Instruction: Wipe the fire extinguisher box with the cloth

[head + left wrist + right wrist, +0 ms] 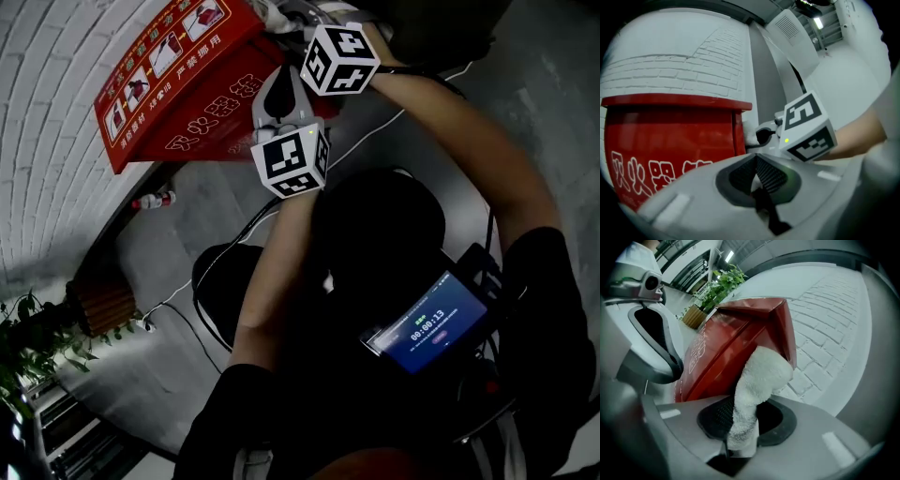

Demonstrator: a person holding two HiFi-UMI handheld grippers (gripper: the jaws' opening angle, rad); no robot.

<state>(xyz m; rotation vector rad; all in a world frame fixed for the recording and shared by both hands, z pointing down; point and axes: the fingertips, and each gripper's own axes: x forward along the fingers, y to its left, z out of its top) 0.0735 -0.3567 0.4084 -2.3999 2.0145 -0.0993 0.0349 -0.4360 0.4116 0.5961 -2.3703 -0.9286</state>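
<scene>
The red fire extinguisher box [178, 80], printed with white characters, stands against the white brick wall. My right gripper [743, 420] is shut on a white fluffy cloth [759, 376], and the cloth presses against the box's [740, 343] upper corner edge. In the head view the right gripper [289, 23] is at the box's right end, under its marker cube. My left gripper [757, 169] is shut with nothing between its pads. It hovers just in front of the box's [670, 140] front face, close beside the right gripper's cube [806, 126]. In the head view the left gripper [278, 105] sits below the right one.
A curved white brick wall [47, 122] runs behind the box. On the grey floor lie a small red and white bottle [155, 200] and cables [178, 309]. A potted plant [42, 333] stands at the lower left. A screen showing a timer [431, 323] hangs at my chest.
</scene>
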